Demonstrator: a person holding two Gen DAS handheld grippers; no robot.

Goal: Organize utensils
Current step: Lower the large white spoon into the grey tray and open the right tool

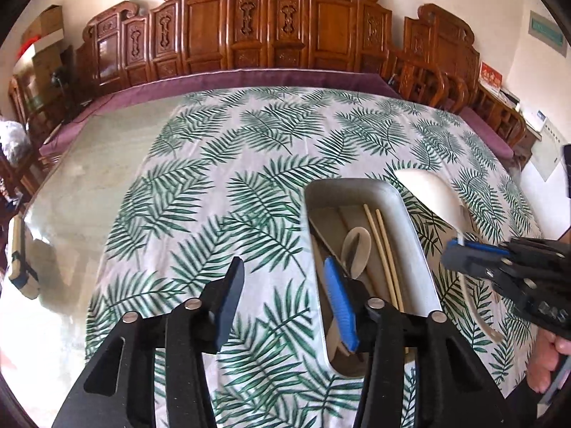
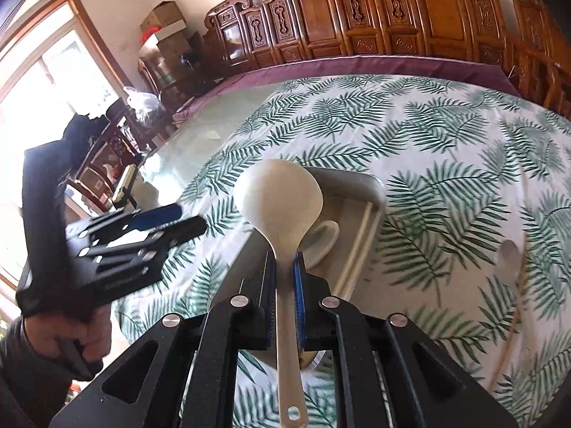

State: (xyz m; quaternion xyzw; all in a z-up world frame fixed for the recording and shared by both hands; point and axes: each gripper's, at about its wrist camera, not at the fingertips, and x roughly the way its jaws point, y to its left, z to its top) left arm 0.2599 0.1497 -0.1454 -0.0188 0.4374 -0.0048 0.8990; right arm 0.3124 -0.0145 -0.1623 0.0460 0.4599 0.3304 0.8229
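Note:
A pale oblong tray (image 1: 410, 214) lies on the leaf-print cloth and holds a pair of chopsticks (image 1: 385, 256), a small spoon (image 1: 357, 242) and a dark flat utensil (image 1: 328, 239). My left gripper (image 1: 285, 296) hovers open with nothing between its fingers; its right finger (image 1: 339, 303) hangs over the tray's near end. My right gripper (image 2: 285, 274) is shut on the handle of a large white serving spoon (image 2: 278, 192), whose bowl sticks out above the tray (image 2: 367, 178). In the left wrist view that spoon (image 1: 428, 192) shows at the tray's right.
Another pale spoon (image 2: 508, 253) lies on the cloth right of the tray. Bare glass tabletop (image 1: 89, 185) lies left of the cloth, with a small block (image 1: 21, 267) at its left edge. A carved wooden bench (image 1: 271, 25) with a purple cushion runs behind.

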